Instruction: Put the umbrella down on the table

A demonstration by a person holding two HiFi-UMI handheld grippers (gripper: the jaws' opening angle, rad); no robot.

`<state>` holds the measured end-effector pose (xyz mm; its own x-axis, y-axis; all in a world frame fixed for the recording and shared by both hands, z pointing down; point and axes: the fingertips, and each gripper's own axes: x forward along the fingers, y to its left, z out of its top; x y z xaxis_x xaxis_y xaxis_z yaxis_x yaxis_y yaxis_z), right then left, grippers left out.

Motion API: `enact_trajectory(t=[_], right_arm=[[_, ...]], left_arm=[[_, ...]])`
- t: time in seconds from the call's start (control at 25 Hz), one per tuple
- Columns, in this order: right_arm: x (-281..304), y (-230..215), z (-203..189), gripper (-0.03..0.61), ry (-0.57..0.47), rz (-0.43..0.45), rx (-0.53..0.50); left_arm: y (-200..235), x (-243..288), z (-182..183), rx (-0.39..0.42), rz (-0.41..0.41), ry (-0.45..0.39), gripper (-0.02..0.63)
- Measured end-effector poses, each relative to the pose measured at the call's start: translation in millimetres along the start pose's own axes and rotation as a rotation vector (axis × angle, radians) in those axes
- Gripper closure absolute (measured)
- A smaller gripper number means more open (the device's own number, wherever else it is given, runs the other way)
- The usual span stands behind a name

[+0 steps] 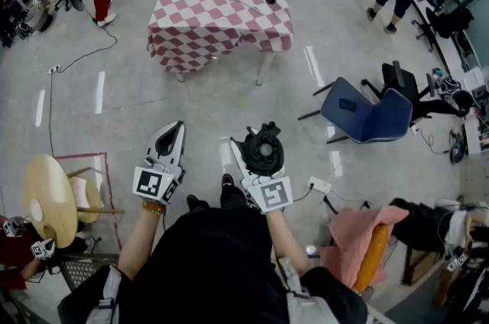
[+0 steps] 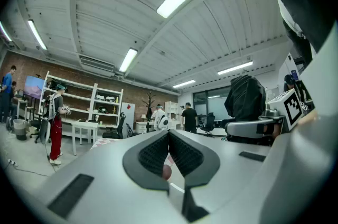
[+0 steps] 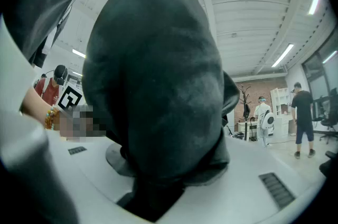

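Head view, from above. The table [image 1: 206, 17], in a checked cloth, stands at the far side of the floor [image 1: 214, 97], well apart from the person. A blue chair [image 1: 367, 116] is off to the right. The folded black umbrella [image 1: 263, 149] is low in the frame, just ahead of the person's body, pinched in the right gripper [image 1: 256, 162]. The left gripper [image 1: 174, 130] is level beside it, jaws pressed together on nothing.

Progress: judged early. Of the 2 parts of the task, carrying and setting down, neither is complete. The umbrella is in the grip and off the table. What is left is to cross the floor, lower the umbrella onto the cloth and spread the jaws.

Views compared: only the head view shows the table and the gap to it. The right gripper view is almost filled by the umbrella's dark fabric [image 3: 158, 85], bunched between and over the jaws, so it confirms the pinch but hides the goal. The left gripper view shows its own pads meeting, empty, with the umbrella [image 2: 245, 99] at the right.
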<state>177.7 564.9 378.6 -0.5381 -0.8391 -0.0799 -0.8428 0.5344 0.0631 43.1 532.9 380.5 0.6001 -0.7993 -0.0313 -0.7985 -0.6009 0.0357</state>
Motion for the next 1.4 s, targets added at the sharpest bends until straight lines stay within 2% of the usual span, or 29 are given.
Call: enact_trajectory(t=[0.2,0.44,0.8,1.04,1.28,1.4], right_arm=[[19,6,10,0.386,-0.053,0.016,0.047],[47,-10,10,0.369,-0.078,-0.006,-0.009],[55,-41,1,0.368,-0.086,0.025,0.017],[63,-45,2,0.368,-0.095,0.070,0.047],[93,-35,-7,0.368,-0.054,0.072,0.043],[116,-31,-10,0.370,-0.036,0.040,0.057]], left_arm=[[17,4,3,0.010,-0.012,-0.017,0.600],[34,18,5,0.029,0.007,-0.015,0.600],[26,49,10,0.055,0.042,-0.040,0.600],[24,57,7,0.048,0.081,-0.015,0.600],[51,61,9,0.045,0.050,-0.042,0.600],[76,63,11,0.044,0.039,-0.055,0.600]])
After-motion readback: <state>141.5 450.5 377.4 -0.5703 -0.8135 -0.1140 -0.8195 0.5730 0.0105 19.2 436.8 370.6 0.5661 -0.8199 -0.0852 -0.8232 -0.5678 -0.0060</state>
